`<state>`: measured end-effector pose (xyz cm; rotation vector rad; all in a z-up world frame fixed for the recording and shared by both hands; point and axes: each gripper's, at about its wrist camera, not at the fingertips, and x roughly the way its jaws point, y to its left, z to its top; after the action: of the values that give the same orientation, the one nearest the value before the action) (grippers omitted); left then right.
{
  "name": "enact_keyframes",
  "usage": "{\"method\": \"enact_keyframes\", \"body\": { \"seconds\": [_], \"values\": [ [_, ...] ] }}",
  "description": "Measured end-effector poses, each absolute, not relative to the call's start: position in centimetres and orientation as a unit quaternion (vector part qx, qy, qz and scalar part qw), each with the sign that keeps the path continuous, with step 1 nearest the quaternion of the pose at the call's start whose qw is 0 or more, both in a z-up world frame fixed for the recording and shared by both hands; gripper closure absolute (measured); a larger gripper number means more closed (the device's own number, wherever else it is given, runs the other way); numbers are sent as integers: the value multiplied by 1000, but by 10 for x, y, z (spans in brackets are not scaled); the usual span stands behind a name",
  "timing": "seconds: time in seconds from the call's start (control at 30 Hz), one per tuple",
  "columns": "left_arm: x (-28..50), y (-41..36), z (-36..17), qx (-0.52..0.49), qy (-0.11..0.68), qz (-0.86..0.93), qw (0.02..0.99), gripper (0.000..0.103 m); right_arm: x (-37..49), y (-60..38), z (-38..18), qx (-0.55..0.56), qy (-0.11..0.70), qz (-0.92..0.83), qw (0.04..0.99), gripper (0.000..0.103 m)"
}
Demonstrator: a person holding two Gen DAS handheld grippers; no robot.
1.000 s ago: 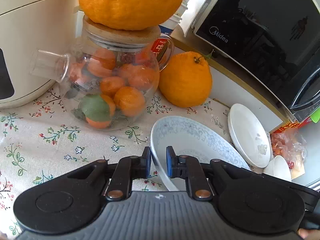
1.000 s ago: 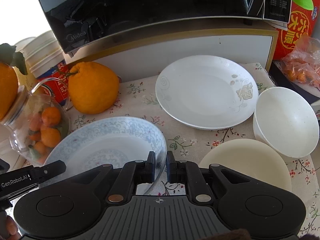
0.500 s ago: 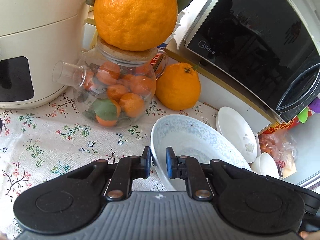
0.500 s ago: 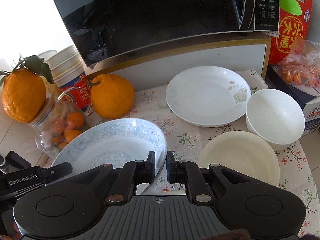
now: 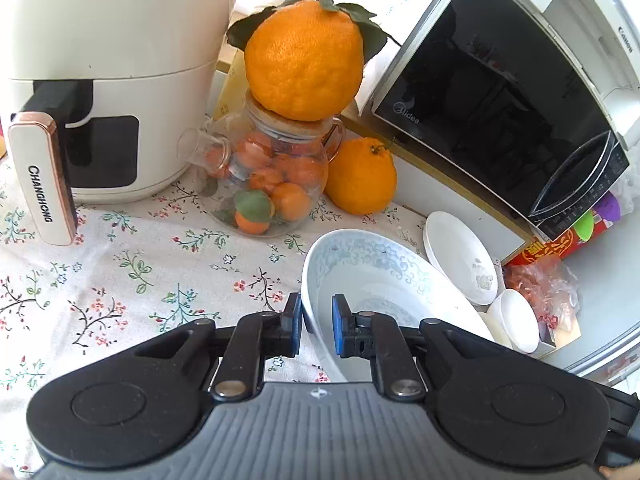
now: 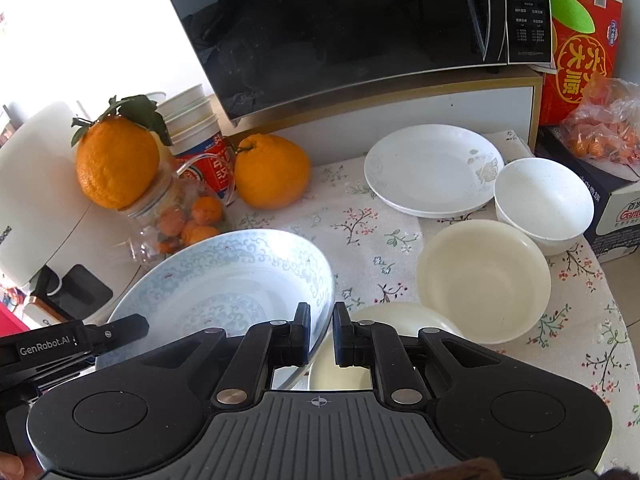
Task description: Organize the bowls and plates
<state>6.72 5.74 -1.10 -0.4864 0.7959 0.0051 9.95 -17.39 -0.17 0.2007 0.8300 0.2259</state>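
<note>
A wide blue-patterned plate hangs tilted above the floral tablecloth, held from both sides. My left gripper is shut on its left rim. My right gripper is shut on the right rim of the same plate. On the cloth to the right lie a white plate with a grey flower, a white bowl and a cream bowl. A second cream dish shows partly under the right gripper. The left wrist view has the white plate and white bowl beyond the held plate.
A white air fryer stands at the left. Beside it is a glass teapot of small oranges with a big orange on its lid, and another orange. A black microwave, red box and bagged fruit line the back.
Both grippers have drawn back and upward together with the blue plate between them. More of the table shows, and the second cream dish has come into view under the right gripper.
</note>
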Motion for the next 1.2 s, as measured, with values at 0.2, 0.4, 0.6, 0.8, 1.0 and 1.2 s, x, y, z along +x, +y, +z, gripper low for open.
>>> {"method": "enact_keyframes", "body": {
  "seconds": [0.2, 0.4, 0.6, 0.8, 1.0, 1.2],
  "values": [
    [38, 68, 0, -232, 381, 10, 895, 90, 72, -167, 6, 98, 395, 128, 904, 91],
    [5, 83, -4, -237, 384, 18, 892, 90, 37, -155, 0, 86, 402, 151, 899, 91],
    [-33, 95, -13, -243, 384, 27, 891, 90, 2, -139, -19, 72, 429, 168, 885, 90],
    [-62, 101, -23, -241, 385, 44, 890, 90, -26, -125, -30, 50, 438, 178, 880, 90],
    [-74, 104, -36, -230, 397, 49, 887, 90, -40, -121, -38, 43, 450, 179, 874, 89],
    [-81, 100, -49, -211, 416, 47, 883, 90, -48, -122, -43, 36, 456, 177, 872, 89]
  ]
}}
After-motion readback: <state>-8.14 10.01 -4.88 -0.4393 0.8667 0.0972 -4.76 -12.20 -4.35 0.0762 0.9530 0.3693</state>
